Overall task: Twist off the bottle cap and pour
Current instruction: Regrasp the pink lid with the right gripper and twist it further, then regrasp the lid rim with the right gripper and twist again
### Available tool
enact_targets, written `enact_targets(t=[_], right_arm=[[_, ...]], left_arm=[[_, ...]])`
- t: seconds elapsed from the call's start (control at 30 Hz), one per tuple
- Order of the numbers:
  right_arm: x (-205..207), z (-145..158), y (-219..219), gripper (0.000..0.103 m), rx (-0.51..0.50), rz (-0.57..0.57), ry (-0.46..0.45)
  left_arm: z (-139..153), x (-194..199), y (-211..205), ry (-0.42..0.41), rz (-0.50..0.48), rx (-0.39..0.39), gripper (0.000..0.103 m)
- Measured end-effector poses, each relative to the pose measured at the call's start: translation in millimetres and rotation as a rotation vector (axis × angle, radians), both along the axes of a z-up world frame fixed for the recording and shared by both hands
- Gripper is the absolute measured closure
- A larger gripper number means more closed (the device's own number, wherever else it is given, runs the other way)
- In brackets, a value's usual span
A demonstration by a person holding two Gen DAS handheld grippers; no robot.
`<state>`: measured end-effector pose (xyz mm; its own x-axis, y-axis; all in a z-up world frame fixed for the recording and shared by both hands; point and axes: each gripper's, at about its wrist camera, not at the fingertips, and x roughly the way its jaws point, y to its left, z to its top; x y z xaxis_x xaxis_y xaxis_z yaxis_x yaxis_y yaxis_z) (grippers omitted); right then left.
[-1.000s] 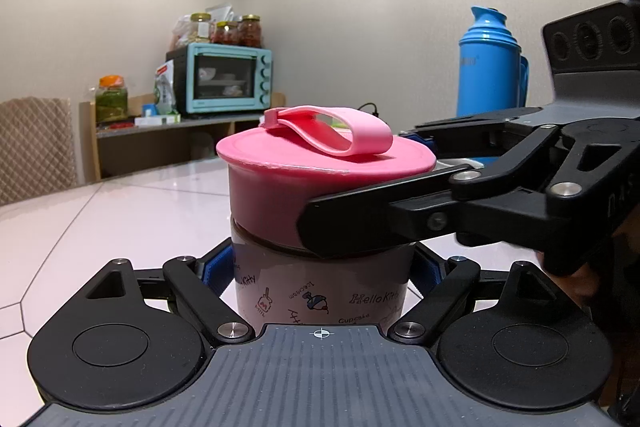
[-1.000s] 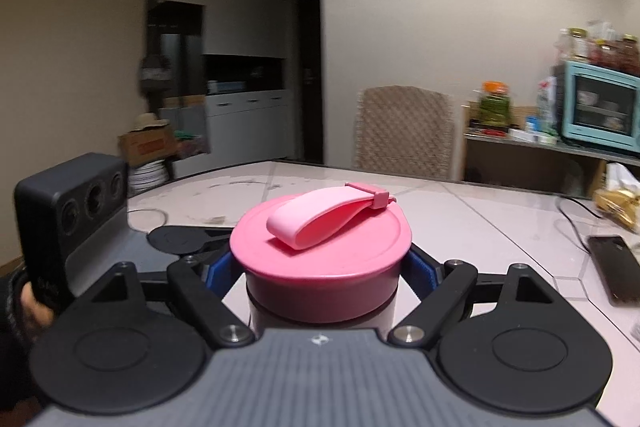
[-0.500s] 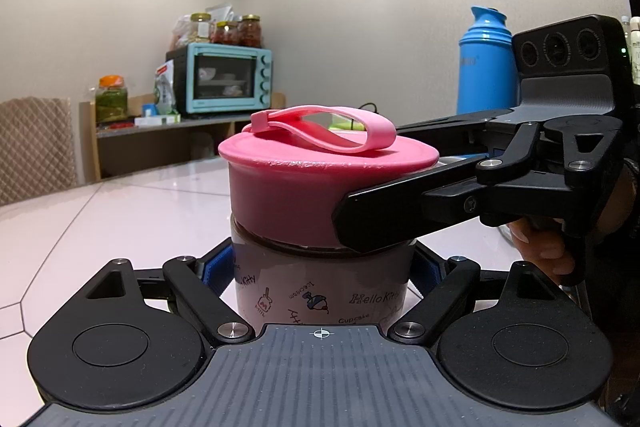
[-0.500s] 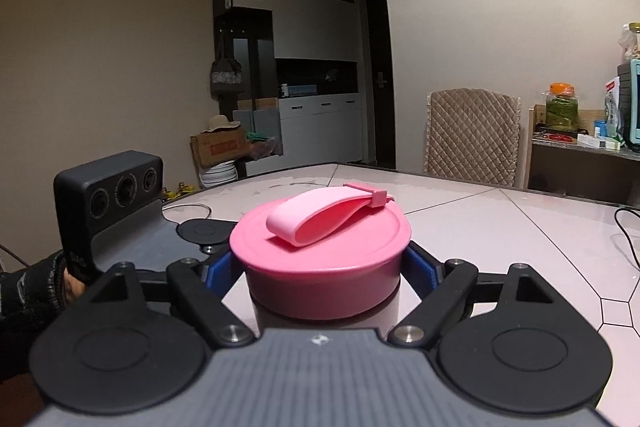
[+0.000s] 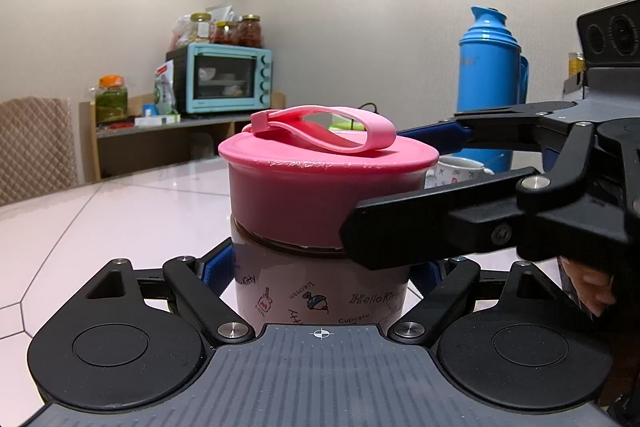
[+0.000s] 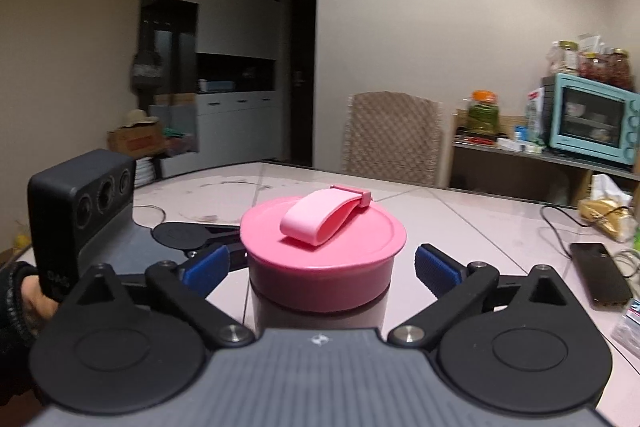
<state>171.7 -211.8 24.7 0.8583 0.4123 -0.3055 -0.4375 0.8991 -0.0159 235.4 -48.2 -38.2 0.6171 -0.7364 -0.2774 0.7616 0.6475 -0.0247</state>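
The bottle (image 5: 320, 291) stands upright on the counter (image 5: 120, 219), pale with cartoon print. Its pink cap (image 5: 326, 183) sits on top, strap loop folded flat.

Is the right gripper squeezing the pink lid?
No, the right gripper has just been opening, and its blue pads stand clear on either side of the pink lid.

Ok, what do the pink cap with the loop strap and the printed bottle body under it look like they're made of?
The pink cap looks like moulded plastic with a satin sheen; a slightly rough seam runs round its rim. Its loop strap seems softer, probably silicone, since it bends in a smooth curve. The printed bottle body looks like frosted translucent plastic, though glass can't be ruled out.
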Motion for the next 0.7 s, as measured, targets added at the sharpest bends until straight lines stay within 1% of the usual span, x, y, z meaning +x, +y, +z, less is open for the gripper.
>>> enact_targets(t=[0.2,0.43,0.57,0.63,0.7], right_arm=[[4.9,-6.2,8.1,0.003,0.041,-0.031,0.017],[5.8,-11.4,8.0,0.004,0.047,-0.077,0.015],[5.0,-13.6,9.9,0.009,0.051,-0.101,0.005],[4.0,-14.1,11.0,0.01,0.044,-0.105,-0.001],[4.0,-14.0,12.5,0.014,0.043,-0.111,0.001]], left_arm=[[-0.3,0.1,0.1,0.0,0.0,0.0,0.013],[-0.3,0.1,0.1,0.0,0.0,0.0,0.013],[-0.3,0.3,0.2,0.0,0.0,0.0,0.013],[-0.4,0.4,0.2,0.0,0.0,0.0,0.013],[-0.4,0.4,0.3,0.0,0.0,0.0,0.013]])
